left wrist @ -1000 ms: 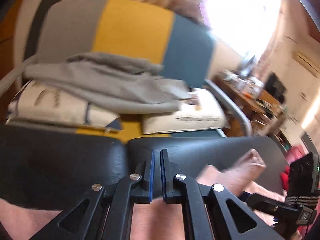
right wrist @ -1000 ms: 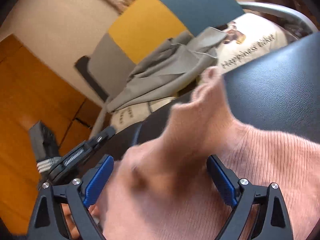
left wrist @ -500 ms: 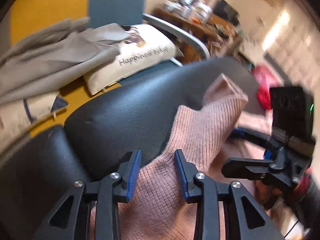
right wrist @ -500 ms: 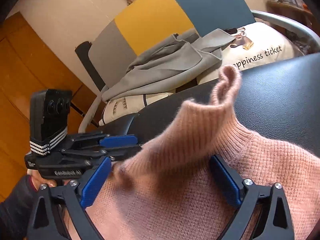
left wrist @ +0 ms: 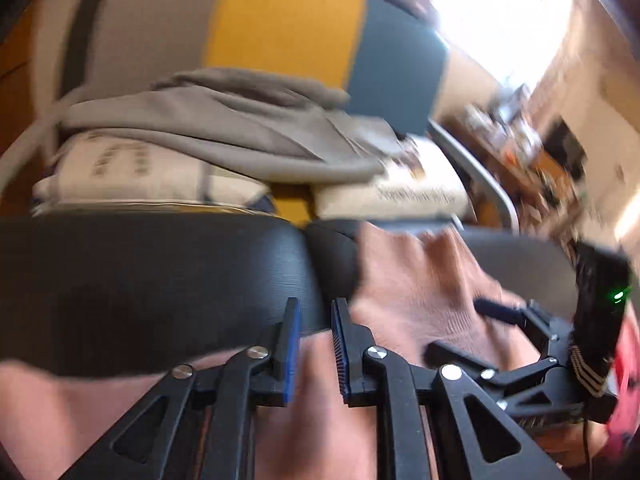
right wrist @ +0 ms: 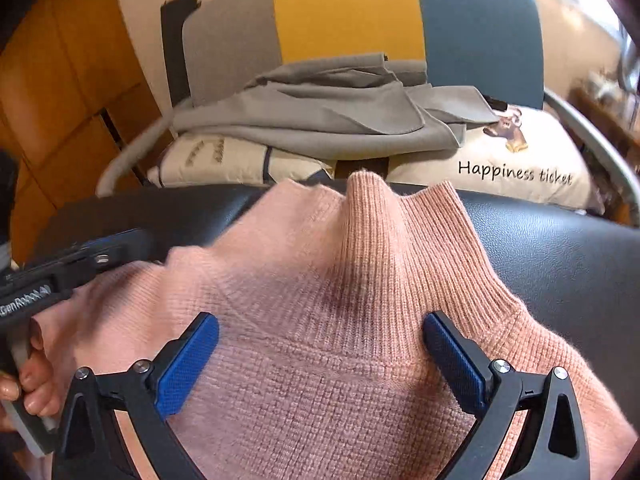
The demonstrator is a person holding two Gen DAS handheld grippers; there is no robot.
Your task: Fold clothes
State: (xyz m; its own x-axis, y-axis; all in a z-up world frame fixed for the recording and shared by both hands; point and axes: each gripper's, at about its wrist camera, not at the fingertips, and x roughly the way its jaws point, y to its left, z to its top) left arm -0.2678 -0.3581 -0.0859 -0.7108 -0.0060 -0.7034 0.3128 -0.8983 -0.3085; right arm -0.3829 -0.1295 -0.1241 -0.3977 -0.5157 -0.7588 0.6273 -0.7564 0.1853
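Left wrist view smeared by motion throughout. Print on cream cushion there unreadable. Clutter on far desk too blurred to name. Window blown out white. Pink sweater cut off by lower edge in both views; sleeves and hem unseen. Black padded seat partly hidden beneath it. Left gripper: jaws hidden behind sweater edge in right view. Hand cropped at left edge.
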